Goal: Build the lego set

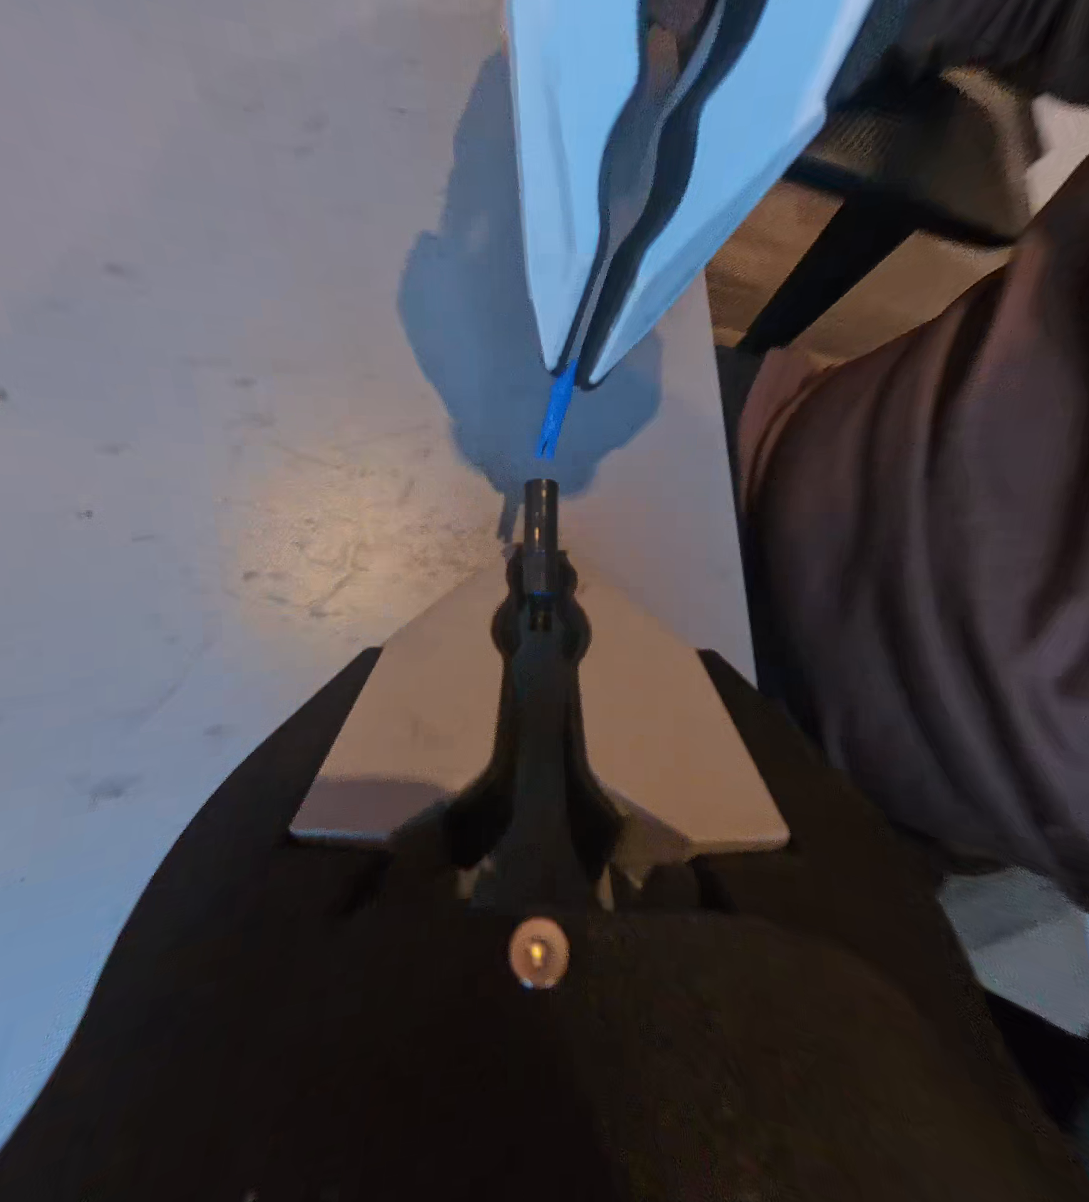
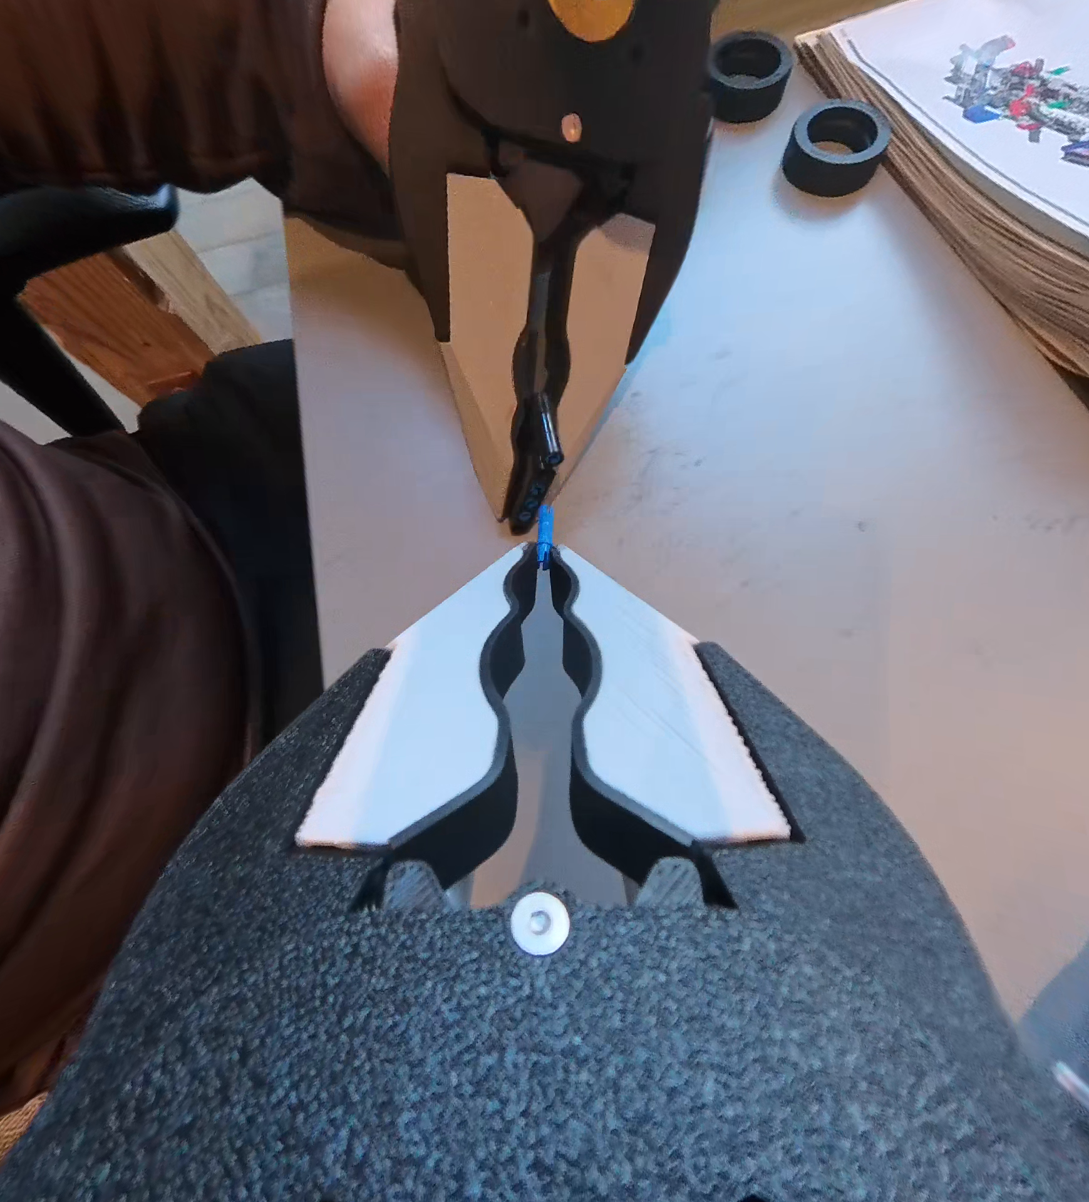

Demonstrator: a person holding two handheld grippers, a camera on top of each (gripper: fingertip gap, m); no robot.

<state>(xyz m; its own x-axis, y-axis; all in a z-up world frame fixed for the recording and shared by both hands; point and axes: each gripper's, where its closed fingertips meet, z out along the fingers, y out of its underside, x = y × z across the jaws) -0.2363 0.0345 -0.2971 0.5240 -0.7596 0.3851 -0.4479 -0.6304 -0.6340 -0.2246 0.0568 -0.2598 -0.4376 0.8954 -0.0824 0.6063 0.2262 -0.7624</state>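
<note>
Right gripper (image 2: 543,551) pinches blue pin (image 2: 545,523) by its tail, left gripper (image 1: 540,572) clamps black beam (image 2: 532,478) above table (image 2: 789,455); slight misalignment likely skids pin off the hole.

A desk or hobby workspace indoors, likely a home or office room. A pale, scuffed tabletop (image 2: 789,455) fills most of the right wrist view. At about one o'clock lies a thick stack of printed instruction pages (image 2: 1010,162) with a colour picture of a model, and just beside it at twelve to one o'clock sit two black rubber toy tyres (image 2: 834,151). At nine to ten o'clock a black chair armrest (image 2: 53,221) and a wooden table leg (image 2: 138,293) show.
</note>
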